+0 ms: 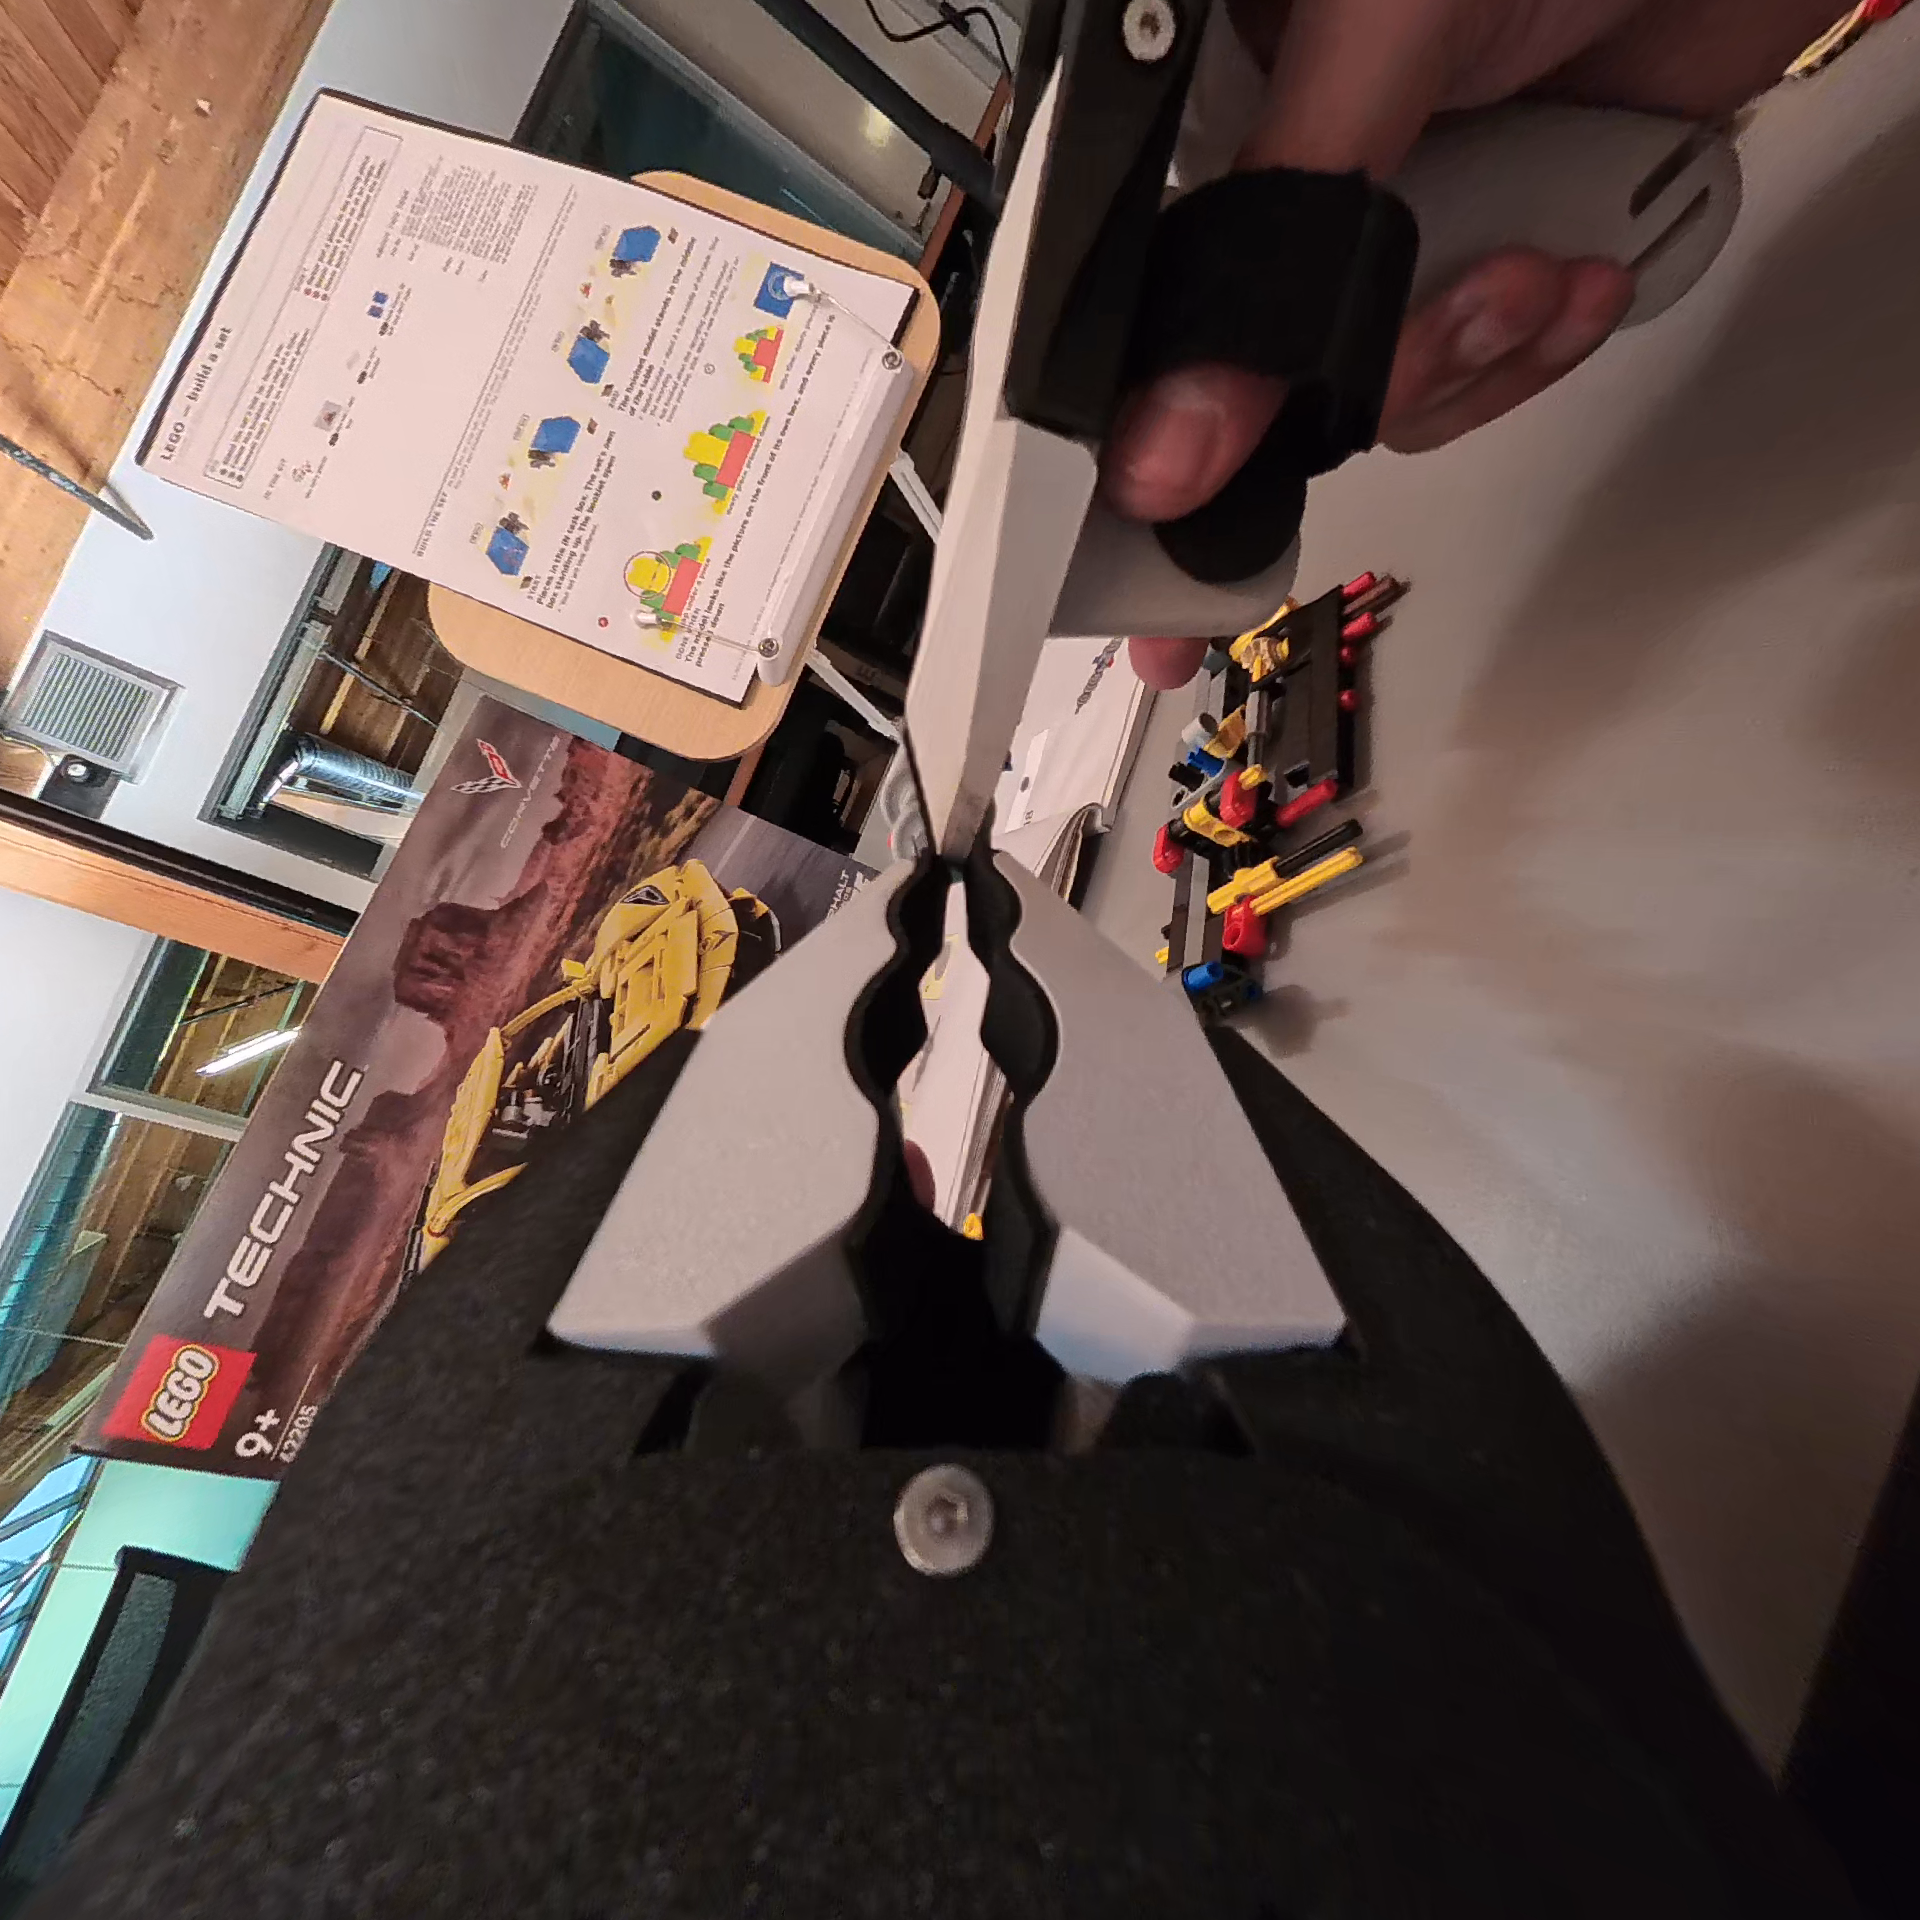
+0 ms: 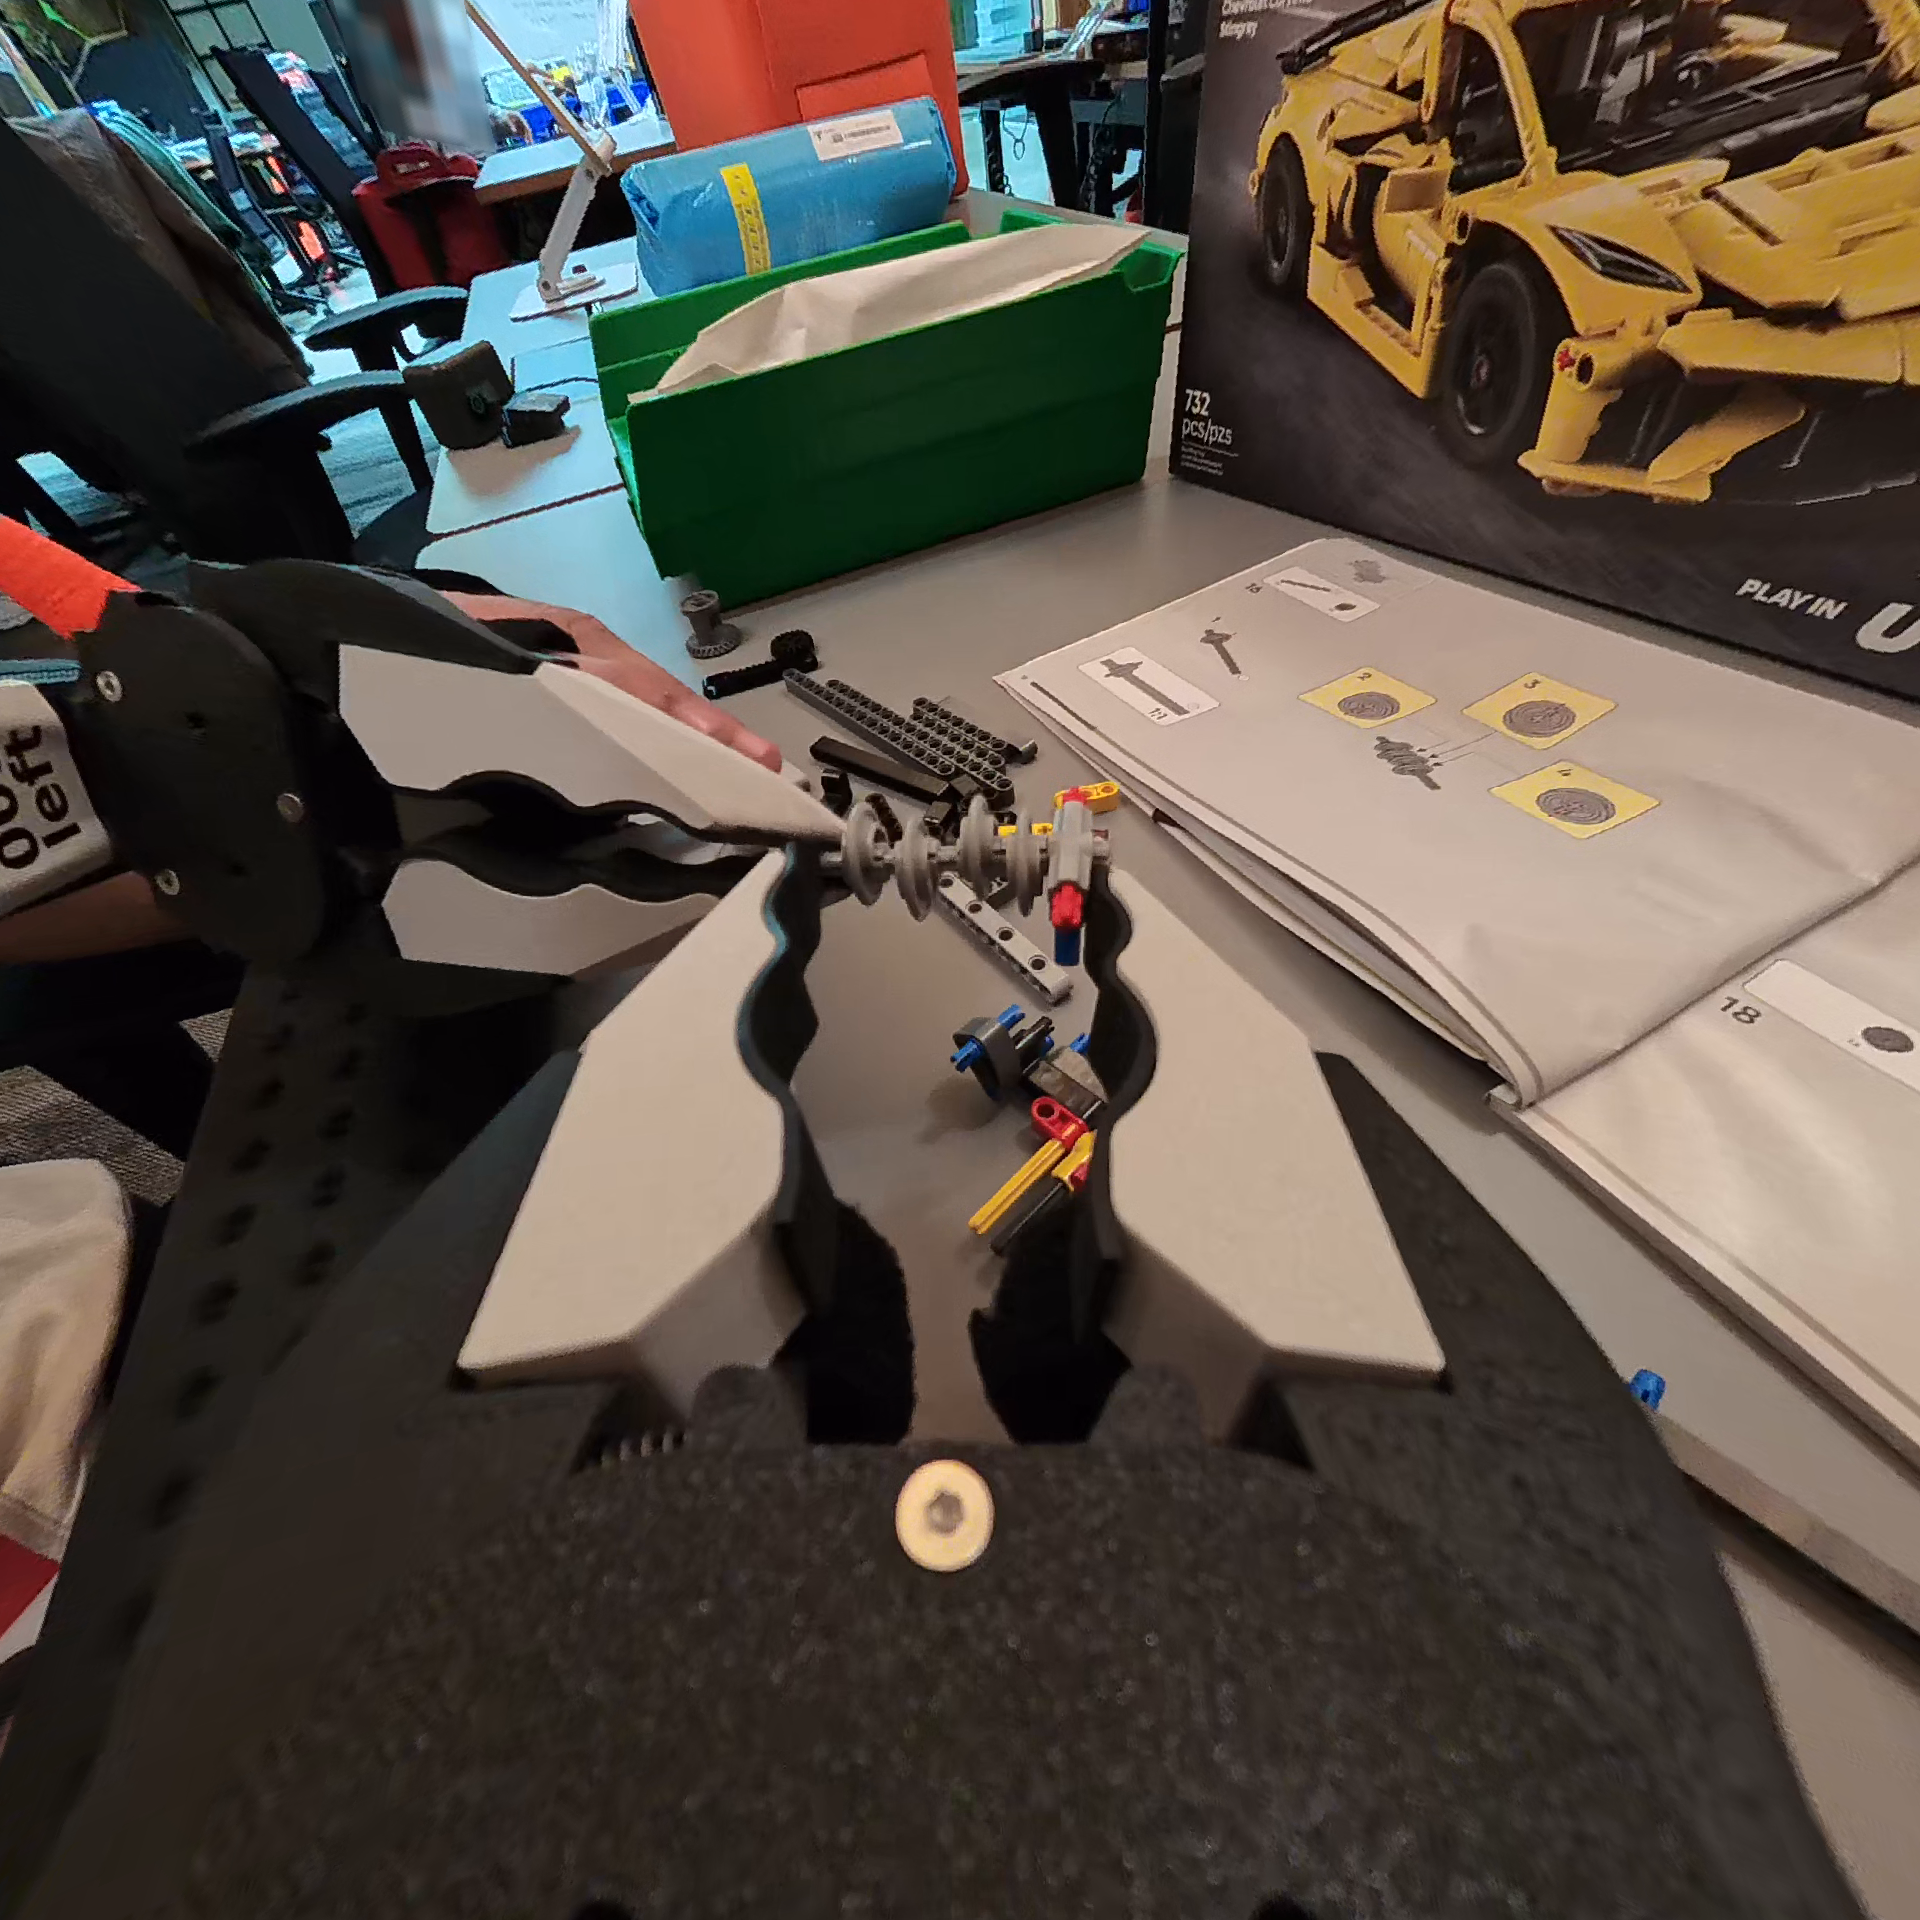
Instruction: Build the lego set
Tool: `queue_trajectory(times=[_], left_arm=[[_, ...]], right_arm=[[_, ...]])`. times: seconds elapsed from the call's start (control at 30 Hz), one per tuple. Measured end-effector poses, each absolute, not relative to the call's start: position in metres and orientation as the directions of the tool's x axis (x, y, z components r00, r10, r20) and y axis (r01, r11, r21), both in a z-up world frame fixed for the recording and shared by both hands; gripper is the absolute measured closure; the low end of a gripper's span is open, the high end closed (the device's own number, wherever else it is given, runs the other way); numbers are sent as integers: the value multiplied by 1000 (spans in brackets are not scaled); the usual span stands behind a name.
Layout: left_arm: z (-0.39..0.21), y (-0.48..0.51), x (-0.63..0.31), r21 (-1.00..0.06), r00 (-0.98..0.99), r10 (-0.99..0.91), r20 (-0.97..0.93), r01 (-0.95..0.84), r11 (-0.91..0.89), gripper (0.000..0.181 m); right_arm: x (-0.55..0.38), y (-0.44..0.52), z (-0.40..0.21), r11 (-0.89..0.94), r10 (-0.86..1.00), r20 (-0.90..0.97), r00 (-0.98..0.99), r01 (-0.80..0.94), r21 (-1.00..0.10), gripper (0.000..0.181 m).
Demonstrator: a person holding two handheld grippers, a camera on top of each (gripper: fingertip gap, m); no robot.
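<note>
A grey axle carrying several grey discs [image 2: 940,857], with a grey, red and blue connector [image 2: 1075,868] at one end, hangs above the grey table [image 2: 1039,561]. My right gripper [image 2: 945,883] spans it lengthwise, one fingertip against each end. My left gripper [image 2: 826,836] comes in from the left and is pinched shut on the axle's left end. In the left wrist view my left gripper [image 1: 943,862] has its tips together, and a right gripper finger [image 1: 987,571] hides the axle.
Loose black beams [image 2: 914,738], a grey beam [image 2: 1008,935] and small coloured parts [image 2: 1029,1143] lie under the grippers. The open instruction booklet [image 2: 1455,831] is to the right, the set's box [image 2: 1558,312] behind it, a green bin [image 2: 883,436] at the back. Parts pile [image 1: 1268,790]. The tips of both grippers are at nearly the same place.
</note>
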State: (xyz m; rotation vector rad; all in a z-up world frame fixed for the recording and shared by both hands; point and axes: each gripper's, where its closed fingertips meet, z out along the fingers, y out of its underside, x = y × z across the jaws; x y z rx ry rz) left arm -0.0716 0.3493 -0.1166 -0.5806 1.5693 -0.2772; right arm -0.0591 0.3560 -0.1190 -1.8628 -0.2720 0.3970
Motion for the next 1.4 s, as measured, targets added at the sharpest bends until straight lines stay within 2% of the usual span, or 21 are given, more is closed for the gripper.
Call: queue_trajectory(times=[0.4, 0.53, 0.63, 0.73, 0.87, 1.0, 1.1, 1.2, 1.3, 1.33, 1.4], left_arm=[[-122, 352, -71, -490, -2, -505, -863, -234, 840, 178], [-119, 356, -71, -493, 19, -504, -863, -247, 834, 178], [-120, 358, -70, -451, 31, -461, -887, -268, 851, 179], [-119, 357, -70, -455, 29, -465, -885, -262, 851, 179], [-121, 355, -70, -458, 21, -469, -883, -257, 851, 178], [-125, 355, -69, -462, 3, -478, -878, -266, 846, 178], [-127, 355, -68, -477, -11, -498, -867, -270, 837, 178], [-121, 356, -68, -570, -16, -586, -810, -212, 794, 179], [-113, 365, -71, -735, -18, -747, -664, -166, 657, 179], [-108, 363, -73, -802, -46, -811, -583, -128, 583, 179], [-102, 361, -76, -913, -117, -914, -390, -81, 400, 180]], right_arm=[[-58, 357, -123, -319, 351, -22, 936, 97, -943, 131], [-57, 362, -118, -273, 340, -14, 940, 84, -958, 131], [-55, 363, -118, -279, 325, 25, 945, 121, -952, 131], [-55, 362, -116, -259, 314, 72, 947, 158, -953, 131], [-57, 360, -120, -312, 318, -14, 948, 90, -946, 131], [-55, 359, -122, -327, 292, 52, 955, 151, -933, 131], [-55, 360, -124, -345, 288, 14, 958, 117, -931, 131], [-54, 358, -114, -287, 342, -42, 939, 62, -956, 132], [-53, 345, -93, -203, 457, -115, 882, -23, -979, 130], [-44, 344, -95, -204, 431, -90, 898, 0, -979, 129], [-35, 339, -98, -155, 411, 81, 908, 157, -975, 136]])
